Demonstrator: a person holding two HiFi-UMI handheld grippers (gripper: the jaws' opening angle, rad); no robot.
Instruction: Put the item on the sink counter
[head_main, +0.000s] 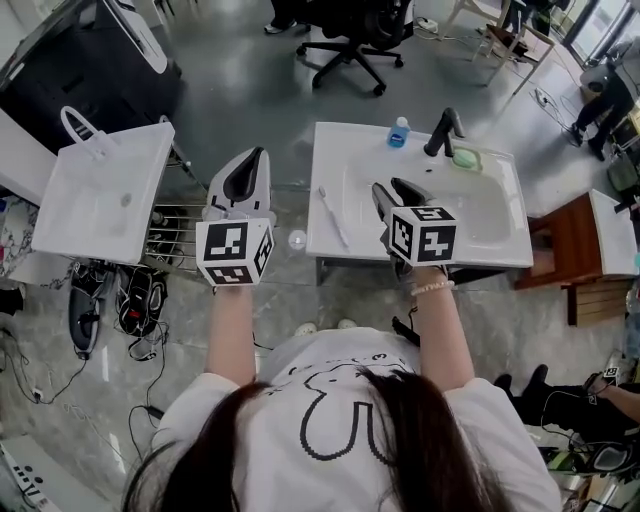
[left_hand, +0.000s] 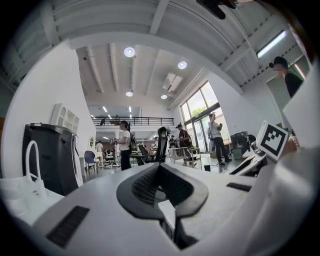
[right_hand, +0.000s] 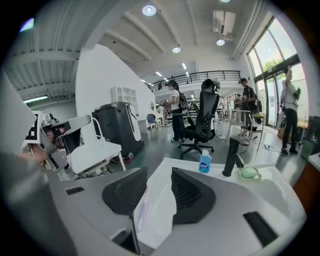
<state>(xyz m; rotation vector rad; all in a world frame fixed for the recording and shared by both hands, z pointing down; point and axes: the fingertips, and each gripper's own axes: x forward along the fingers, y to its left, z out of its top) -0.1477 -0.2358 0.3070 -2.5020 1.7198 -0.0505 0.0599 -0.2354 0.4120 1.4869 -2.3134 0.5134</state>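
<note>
A white toothbrush (head_main: 333, 217) lies flat on the left rim of the white sink counter (head_main: 335, 150). My right gripper (head_main: 395, 192) hovers over the basin's front left, just right of the toothbrush. Its jaws stand apart with nothing between the pads. In the right gripper view (right_hand: 159, 172) the gap shows the counter and the faint toothbrush (right_hand: 141, 214) below. My left gripper (head_main: 252, 160) hangs left of the sink, over the floor. In the left gripper view (left_hand: 160, 167) its pads meet at the tips, with nothing in them.
At the sink's back stand a blue bottle (head_main: 398, 132), a black faucet (head_main: 443, 132) and a green soap dish (head_main: 466, 158). A second white basin unit (head_main: 105, 190) stands to the left, a wire rack (head_main: 172, 235) beside it. An office chair (head_main: 352, 40) and other people are farther off.
</note>
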